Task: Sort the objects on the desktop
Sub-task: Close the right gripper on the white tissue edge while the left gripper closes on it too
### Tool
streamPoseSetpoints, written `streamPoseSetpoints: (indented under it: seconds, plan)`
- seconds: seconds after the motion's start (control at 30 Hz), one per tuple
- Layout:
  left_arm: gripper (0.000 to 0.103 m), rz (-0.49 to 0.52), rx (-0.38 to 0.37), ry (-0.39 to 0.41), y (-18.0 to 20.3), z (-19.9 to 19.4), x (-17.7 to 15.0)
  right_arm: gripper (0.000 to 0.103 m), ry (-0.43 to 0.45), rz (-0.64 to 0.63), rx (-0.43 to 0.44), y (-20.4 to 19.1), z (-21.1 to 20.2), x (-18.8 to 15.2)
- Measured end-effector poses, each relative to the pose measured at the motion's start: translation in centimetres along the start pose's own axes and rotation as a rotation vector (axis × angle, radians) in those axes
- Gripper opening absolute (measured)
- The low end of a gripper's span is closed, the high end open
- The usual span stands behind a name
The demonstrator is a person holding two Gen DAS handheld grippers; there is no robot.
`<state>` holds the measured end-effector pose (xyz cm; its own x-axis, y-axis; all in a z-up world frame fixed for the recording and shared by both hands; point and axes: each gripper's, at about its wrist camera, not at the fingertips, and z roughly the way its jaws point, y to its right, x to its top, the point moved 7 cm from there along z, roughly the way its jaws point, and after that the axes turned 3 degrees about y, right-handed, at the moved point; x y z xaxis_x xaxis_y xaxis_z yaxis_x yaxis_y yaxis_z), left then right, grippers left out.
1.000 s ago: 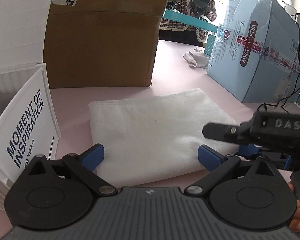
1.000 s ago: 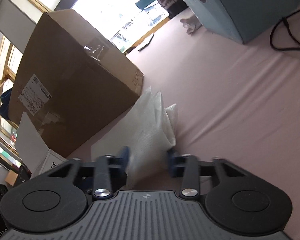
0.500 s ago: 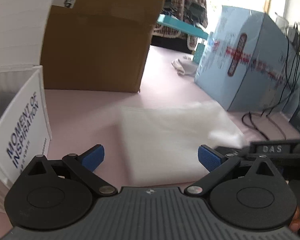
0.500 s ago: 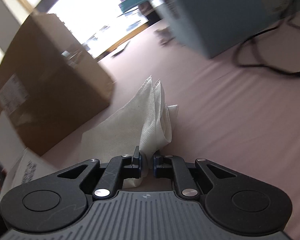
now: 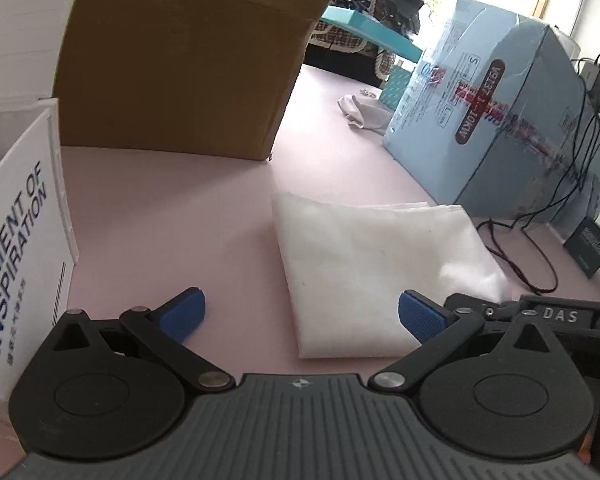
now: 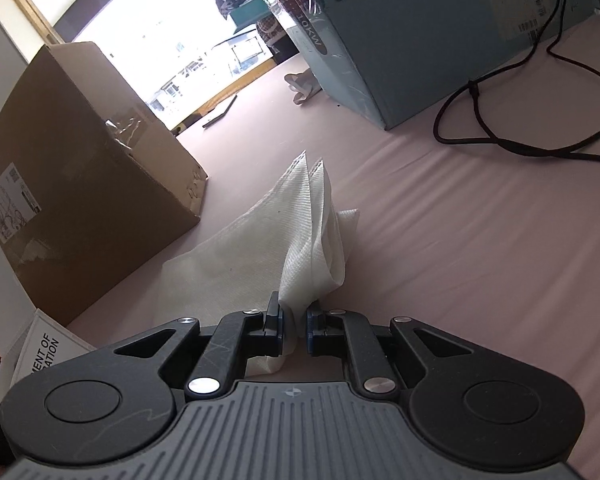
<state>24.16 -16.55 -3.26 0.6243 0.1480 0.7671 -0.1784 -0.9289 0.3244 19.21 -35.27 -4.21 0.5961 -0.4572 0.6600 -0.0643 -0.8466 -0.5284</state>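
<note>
Right tongs (image 6: 293, 326) clamped on white cloth (image 6: 260, 248) corner; left tongs (image 5: 302, 316) spread apart, cloth between tips.

Two hand-held grippers: the left hand-held gripper (image 5: 300, 314) and the right hand-held gripper (image 6: 293, 326). One folded white cloth (image 5: 374, 276) on the pink bench (image 5: 172, 208). A second, crumpled white cloth (image 5: 360, 110) lies farther back. Two large boxes: one brown cardboard box (image 5: 180, 64) and one light blue carton (image 5: 500, 128). One white container printed "MOMENT OF INSPIRATION" (image 5: 16, 248). One small dark card (image 5: 590, 246). Several black cables (image 6: 500, 120), too tangled to count.
</note>
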Motion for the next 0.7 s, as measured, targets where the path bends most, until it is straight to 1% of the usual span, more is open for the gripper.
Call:
streamPoseSetpoints:
  seconds: [0.07,0.13,0.17,0.2,0.27,0.37,0.43,0.47,0.5,0.53,0.6,0.7]
  plan:
    - [0.103,-0.043,-0.014,-0.014,0.1,0.3,0.3,0.01,-0.003,-0.001,0.005,-0.2,0.1,-0.1]
    - [0.103,-0.102,-0.074,-0.035,0.2,0.6,0.6,0.01,-0.006,-0.002,0.012,-0.3,0.3,-0.1]
    - [0.103,-0.122,-0.127,-0.054,0.4,0.7,0.6,0.01,-0.01,0.0,0.018,-0.4,0.3,-0.2]
    - [0.1,-0.129,-0.165,-0.068,0.7,0.7,0.5,0.01,-0.013,0.004,0.025,-0.5,0.4,-0.2]
    - [0.097,-0.138,-0.219,-0.089,1.2,0.7,0.3,0.01,-0.014,0.008,0.029,-0.5,0.4,-0.2]
    - [0.08,-0.169,-0.205,-0.082,0.6,0.4,0.3,0.01,-0.01,0.013,0.03,-0.5,0.4,-0.3]
    - [0.039,-0.215,-0.178,-0.075,-0.5,0.4,0.3,0.01,-0.004,0.013,0.028,-0.5,0.4,-0.3]
    - [0.031,-0.239,-0.155,-0.074,-1.2,0.4,0.2,0.01,-0.001,0.013,0.026,-0.5,0.4,-0.3]
    - [0.016,-0.247,-0.136,-0.073,-1.7,0.5,0.2,0.01,0.002,0.012,0.025,-0.5,0.4,-0.3]
    - [0.011,-0.249,-0.118,-0.071,-2.0,0.6,0.2,0.01,0.005,0.012,0.024,-0.5,0.4,-0.3]
    - [0.011,-0.221,-0.104,-0.057,-1.8,0.4,0.2,0.01,0.009,0.01,0.024,-0.6,0.4,-0.3]
    - [0.009,-0.14,-0.08,-0.026,-1.0,-0.2,0.1,0.01,0.018,0.0,0.024,-0.7,0.3,-0.2]
